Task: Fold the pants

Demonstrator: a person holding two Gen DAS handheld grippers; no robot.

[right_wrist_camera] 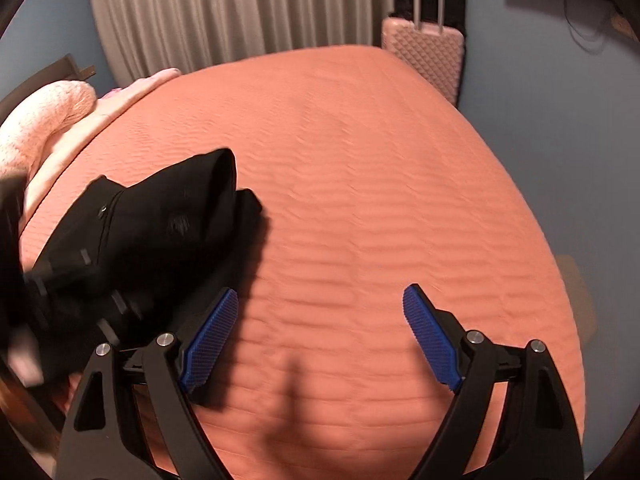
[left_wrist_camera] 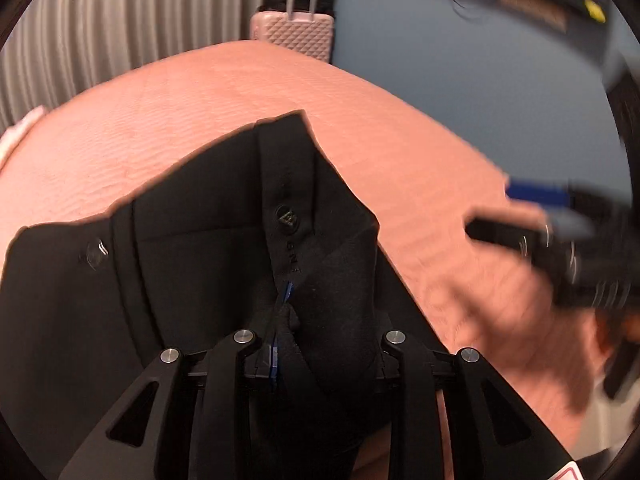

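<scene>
The black pants [left_wrist_camera: 200, 260] hang bunched in front of the left wrist camera, waistband up, with a button and a snap showing. My left gripper [left_wrist_camera: 286, 308] is shut on a fold of that fabric; only slivers of its blue pads show through the cloth. In the right wrist view the pants [right_wrist_camera: 152, 232] are a dark heap lifted off the left side of the salmon bedspread [right_wrist_camera: 360, 200]. My right gripper [right_wrist_camera: 320, 320] hovers open over the bare bedspread, nothing between its blue pads, just right of the pants. It appears blurred as the right gripper [left_wrist_camera: 552, 232] in the left wrist view.
A pink suitcase [right_wrist_camera: 424, 56] stands beyond the bed's far corner against a blue wall. Grey curtains [right_wrist_camera: 224, 12] hang behind the bed. A fluffy pink blanket [right_wrist_camera: 44, 120] lies at the bed's left edge. The bed's right edge [right_wrist_camera: 560, 260] drops to the floor.
</scene>
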